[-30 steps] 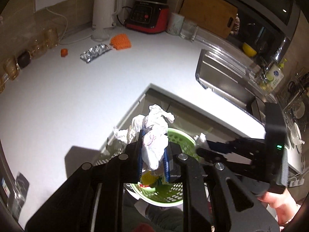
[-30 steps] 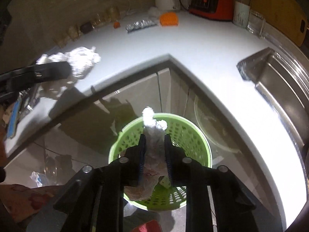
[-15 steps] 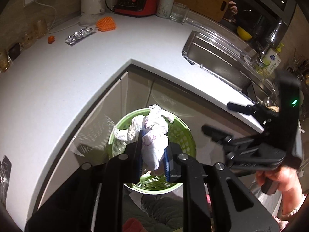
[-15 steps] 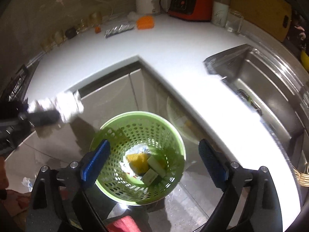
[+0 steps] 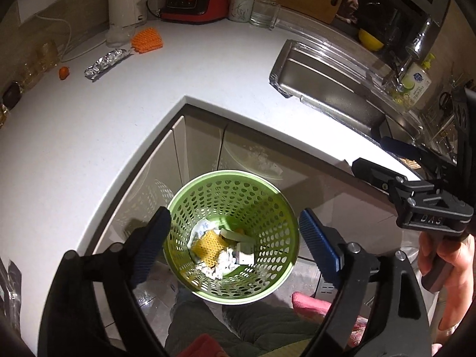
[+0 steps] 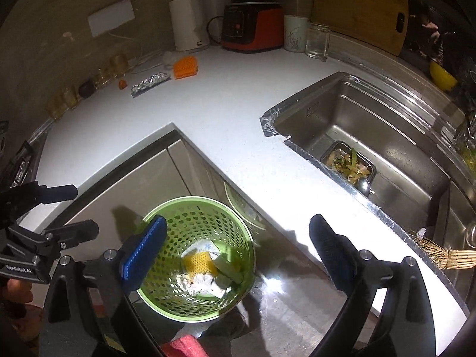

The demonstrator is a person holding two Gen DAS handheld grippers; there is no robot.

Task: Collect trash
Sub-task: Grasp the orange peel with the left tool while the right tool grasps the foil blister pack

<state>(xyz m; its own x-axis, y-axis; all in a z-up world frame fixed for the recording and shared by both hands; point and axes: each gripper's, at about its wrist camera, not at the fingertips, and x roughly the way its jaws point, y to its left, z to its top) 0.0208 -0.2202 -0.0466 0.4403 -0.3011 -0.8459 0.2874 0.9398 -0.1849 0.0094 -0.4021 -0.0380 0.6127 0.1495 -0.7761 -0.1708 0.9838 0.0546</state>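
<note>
— Several bits of trash already lie at the bottom of the green basket [image 5: 230, 232], low centre of the left wrist view: crumpled white tissue [image 5: 221, 263], a yellow mesh piece [image 5: 208, 245] and some pale scraps.

— And the tongs, are they carrying anything?

— No. The left tongs [image 5: 235, 245] have just been opening and now stand released, jaws wide on either side of the basket's mouth with nothing between them. The right tongs [image 6: 238, 250] are spread wide too and empty – theirs have also just opened.

— So what is left to pick up?

— On the white surface [image 5: 89, 134], toward the upper left of the frame, a crumpled foil wrapper [image 5: 107, 64] lies beside an orange mesh pad [image 5: 147, 40], with a small orange scrap [image 5: 64, 72] just left of the foil. All three sit well apart from the basket. Whether the pad counts as rubbish I can't say.

— Anything by the sink [image 6: 372, 136]?

— In the right wrist view a small tray of vegetable peelings [image 6: 348, 163] sits inside it – likely trash as well. I'd judge the job roughly midway, with the far corner and the sink not yet cleared
</note>
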